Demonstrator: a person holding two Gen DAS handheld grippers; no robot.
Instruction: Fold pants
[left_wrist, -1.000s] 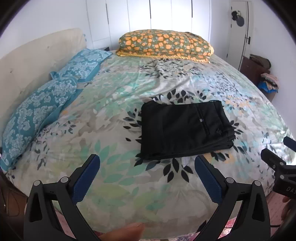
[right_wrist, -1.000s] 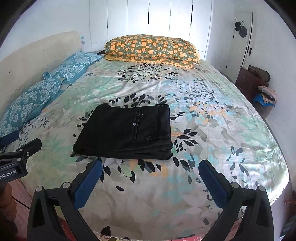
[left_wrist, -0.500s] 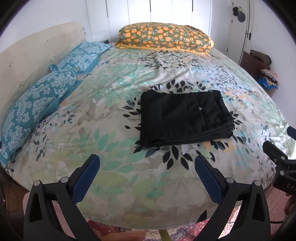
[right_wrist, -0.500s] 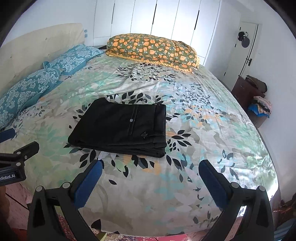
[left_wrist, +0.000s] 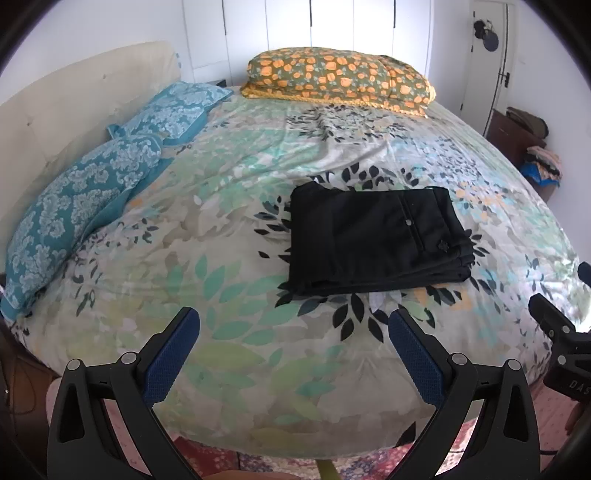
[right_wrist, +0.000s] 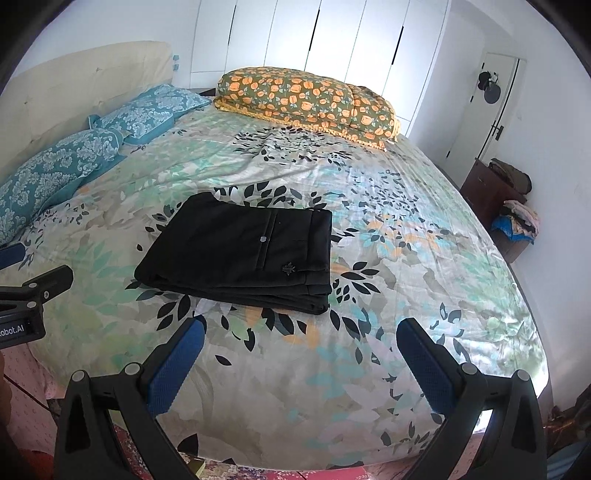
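Note:
The black pants (left_wrist: 373, 240) lie folded into a flat rectangular stack on the leaf-print bedspread (left_wrist: 229, 229), with a back-pocket button facing up. They also show in the right wrist view (right_wrist: 243, 251). My left gripper (left_wrist: 293, 343) is open and empty, held above the bed's near edge, short of the pants. My right gripper (right_wrist: 301, 354) is open and empty, also held back from the pants over the near edge. Each gripper shows at the side of the other's view: the right one (left_wrist: 561, 343) and the left one (right_wrist: 26, 295).
An orange-flowered pillow (left_wrist: 336, 79) lies at the far edge of the bed. Two blue patterned pillows (left_wrist: 74, 206) lie along the cream headboard (left_wrist: 74, 99) at left. A dark cabinet with piled clothes (right_wrist: 513, 210) stands at right by a white door.
Both grippers have drawn back and risen from the bed, so more of the near edge and floor shows. The pants have stayed still. Both grippers stay open.

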